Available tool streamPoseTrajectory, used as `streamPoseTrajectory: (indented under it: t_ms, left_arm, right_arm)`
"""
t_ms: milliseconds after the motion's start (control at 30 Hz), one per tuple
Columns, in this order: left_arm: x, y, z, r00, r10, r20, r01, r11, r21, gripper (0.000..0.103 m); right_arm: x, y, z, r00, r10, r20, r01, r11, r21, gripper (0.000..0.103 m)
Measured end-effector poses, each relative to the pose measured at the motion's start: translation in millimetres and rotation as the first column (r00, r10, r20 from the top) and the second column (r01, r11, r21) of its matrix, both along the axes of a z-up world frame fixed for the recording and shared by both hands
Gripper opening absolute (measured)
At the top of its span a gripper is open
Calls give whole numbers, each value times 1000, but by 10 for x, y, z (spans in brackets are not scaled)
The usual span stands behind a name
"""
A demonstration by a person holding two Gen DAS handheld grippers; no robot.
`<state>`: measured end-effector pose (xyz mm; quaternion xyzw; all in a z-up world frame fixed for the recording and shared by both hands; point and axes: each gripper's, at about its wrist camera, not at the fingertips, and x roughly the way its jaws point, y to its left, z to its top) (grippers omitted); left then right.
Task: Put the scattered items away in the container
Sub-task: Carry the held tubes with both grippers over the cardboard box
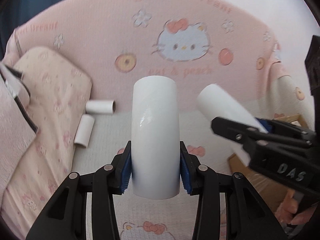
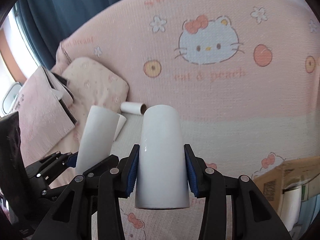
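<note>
Pink bedding (image 1: 96,40) printed with a cartoon cat, flowers and peaches fills the background of both wrist views, with dark blue curtains (image 2: 60,10) behind it at upper left.

Between the blue pads of the left gripper (image 1: 155,168) sits a white roll (image 1: 155,132), clamped at its lower half and pointing away from the camera. The right gripper (image 2: 162,172) likewise grips a second white roll (image 2: 162,160) on both sides.

Seen from the left wrist, the right gripper (image 1: 266,132) is off to the right with its roll (image 1: 222,104) slanting up and to the left; a hand (image 1: 290,210) shows below it. From the right wrist, the left gripper (image 2: 60,160) is at lower left, its roll (image 2: 96,136) upright.

Ahead of the left gripper and to its left, two small white tubes lie on the bed: one (image 1: 100,107) on its side with an open brown end, the other (image 1: 84,131) just below it. A pale cushion (image 1: 54,76) lies beyond them.

A cardboard box (image 2: 280,178) is to the lower right of the right gripper.
</note>
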<state>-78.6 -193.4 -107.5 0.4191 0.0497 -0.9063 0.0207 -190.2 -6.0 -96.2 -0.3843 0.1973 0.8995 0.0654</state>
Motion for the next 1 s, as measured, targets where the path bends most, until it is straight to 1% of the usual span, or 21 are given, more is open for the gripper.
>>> streamPoseTrajectory:
  t_ms: [67, 233, 300, 367, 467, 533, 633, 733, 867, 1000]
  left_arm:
    - [24, 92, 83, 999, -22, -24, 22, 1000, 0, 45]
    - [93, 400, 307, 992, -98, -74, 97, 995, -27, 45]
    - [98, 502, 354, 989, -126, -80, 124, 992, -28, 45]
    - [90, 622, 408, 985, -156, -78, 155, 988, -14, 45]
    - [53, 798, 472, 976, -200, -83, 203, 979, 29, 45]
    - [43, 957, 516, 967, -237, -94, 241, 970, 32, 45]
    - [21, 1210, 549, 952, -288, -104, 291, 957, 13, 45]
    - [-11, 1420, 552, 933, -345, -101, 348, 938, 11, 45]
    - [-72, 1718, 520, 914, -396, -87, 399, 917, 7, 45]
    - [-168, 1981, 437, 902, -427, -63, 429, 903, 15, 45]
  right_arm:
    - [86, 13, 67, 1000, -11, -17, 11, 1000, -2, 40]
    - [317, 65, 229, 998, -38, -51, 38, 999, 2, 40]
    - [438, 91, 285, 996, -55, -65, 56, 998, 13, 40]
    - [576, 144, 332, 995, -66, -74, 66, 998, 0, 40]
    - [790, 248, 375, 989, -111, -94, 110, 994, -14, 40]
    - [940, 356, 396, 984, -142, -106, 139, 990, -37, 40]
    - [1137, 522, 415, 974, -200, -106, 195, 979, -62, 40]
    - [1315, 644, 437, 964, -245, -106, 241, 969, -48, 40]
    - [1537, 802, 426, 954, -283, -104, 280, 959, -43, 40]
    - [1677, 1010, 357, 948, -306, -84, 303, 952, -43, 40]
